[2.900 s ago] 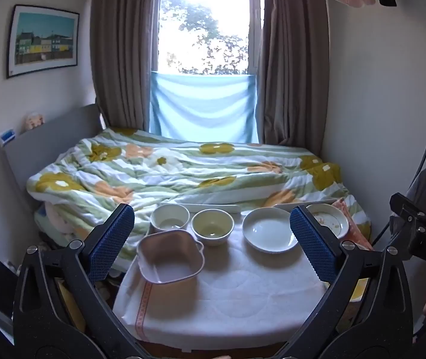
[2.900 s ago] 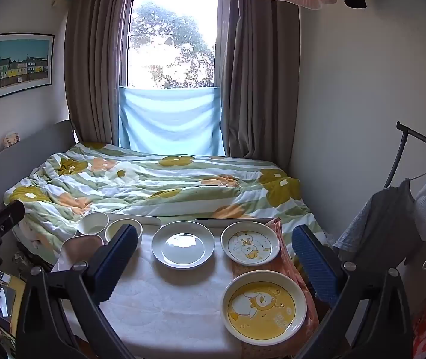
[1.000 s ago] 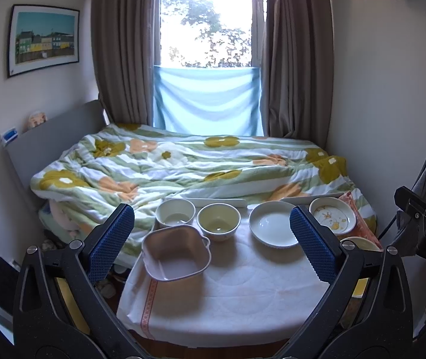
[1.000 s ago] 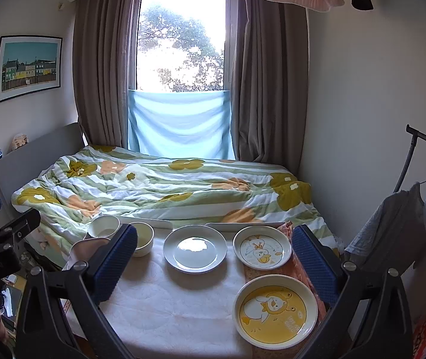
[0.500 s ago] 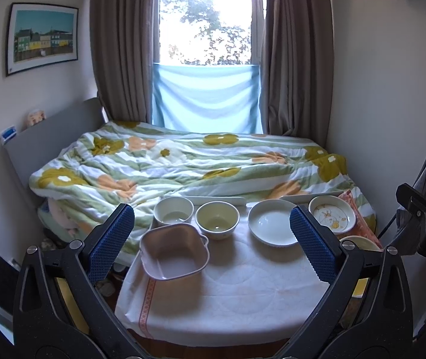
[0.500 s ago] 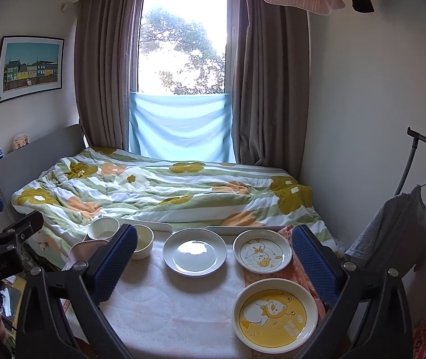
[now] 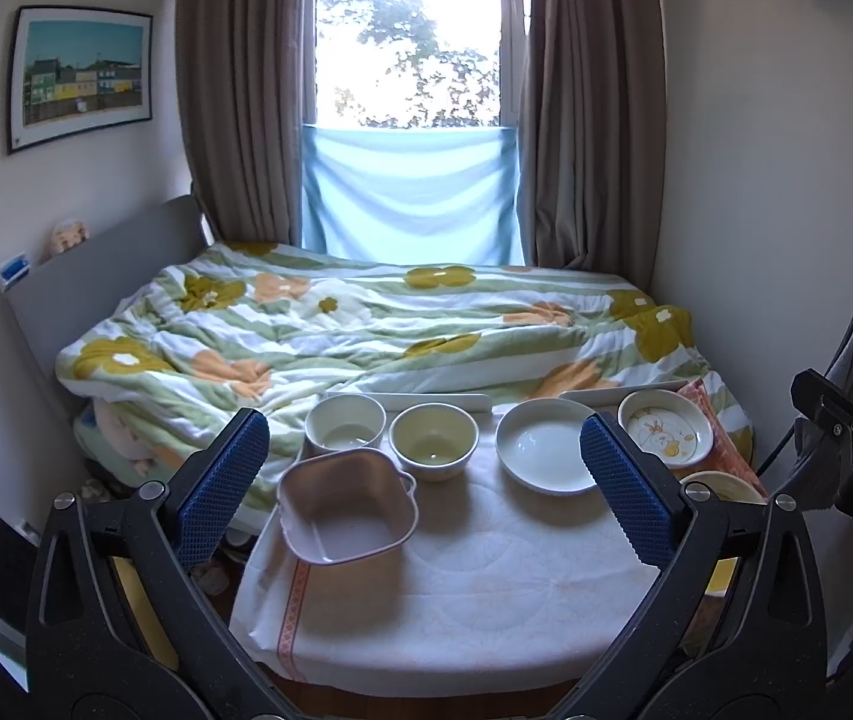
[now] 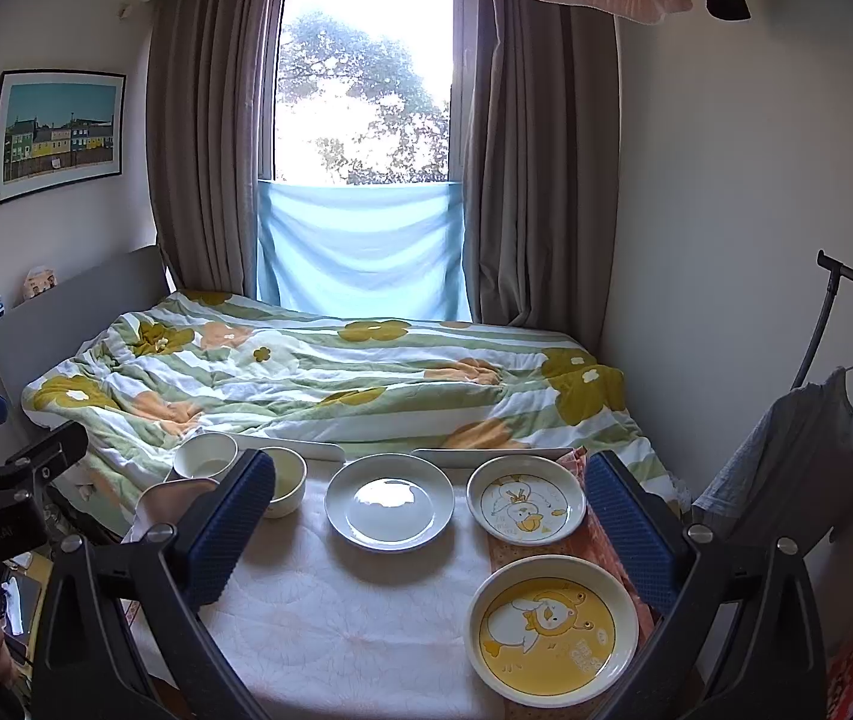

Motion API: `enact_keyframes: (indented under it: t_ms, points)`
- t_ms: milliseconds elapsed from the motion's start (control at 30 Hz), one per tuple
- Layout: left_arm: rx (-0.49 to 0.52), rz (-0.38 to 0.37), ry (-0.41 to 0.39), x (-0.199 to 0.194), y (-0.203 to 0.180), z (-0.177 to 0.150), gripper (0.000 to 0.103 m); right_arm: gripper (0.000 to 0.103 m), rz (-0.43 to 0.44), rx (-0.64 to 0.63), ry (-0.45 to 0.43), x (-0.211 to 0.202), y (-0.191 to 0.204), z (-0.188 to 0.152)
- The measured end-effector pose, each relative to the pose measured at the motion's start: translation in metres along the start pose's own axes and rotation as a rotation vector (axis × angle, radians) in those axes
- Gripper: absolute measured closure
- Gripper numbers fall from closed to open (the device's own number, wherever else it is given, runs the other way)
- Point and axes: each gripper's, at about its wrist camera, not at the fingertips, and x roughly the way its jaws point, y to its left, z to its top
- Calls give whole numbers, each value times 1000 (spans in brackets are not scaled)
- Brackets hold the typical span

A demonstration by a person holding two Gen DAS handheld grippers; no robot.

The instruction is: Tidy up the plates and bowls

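**Both tongs wide above the dishes**

Left tongs [image 7: 425,480] and right tongs [image 8: 429,531] gape wide, holding nothing, above the near edge of the table [image 7: 456,588], aimed at the bed [image 7: 366,324].

Nearest on its white cloth: a pink squarish dish [image 7: 347,504] at left, a yellow duck plate [image 8: 551,630] at right on an orange mat. Behind, a row runs left to right along the far edge: white bowl [image 7: 345,423], cream bowl [image 7: 433,441], white plate [image 8: 389,501], small duck plate [image 8: 526,507]. All sit upright and apart. Beyond lie the floral duvet, curtains and window.

A floral duvet [image 7: 378,330] covers the bed below a curtained window [image 8: 366,78].
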Motion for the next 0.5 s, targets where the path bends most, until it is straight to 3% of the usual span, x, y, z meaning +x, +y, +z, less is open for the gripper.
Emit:
enact_keyframes:
  t_ms: [367,500]
  points:
    - [9,-4,13,6,-3,0,0,0,2,13,1,1,0,1]
    - [17,-20,58,21,-13,3,0,0,8,52,14,5,-11,2]
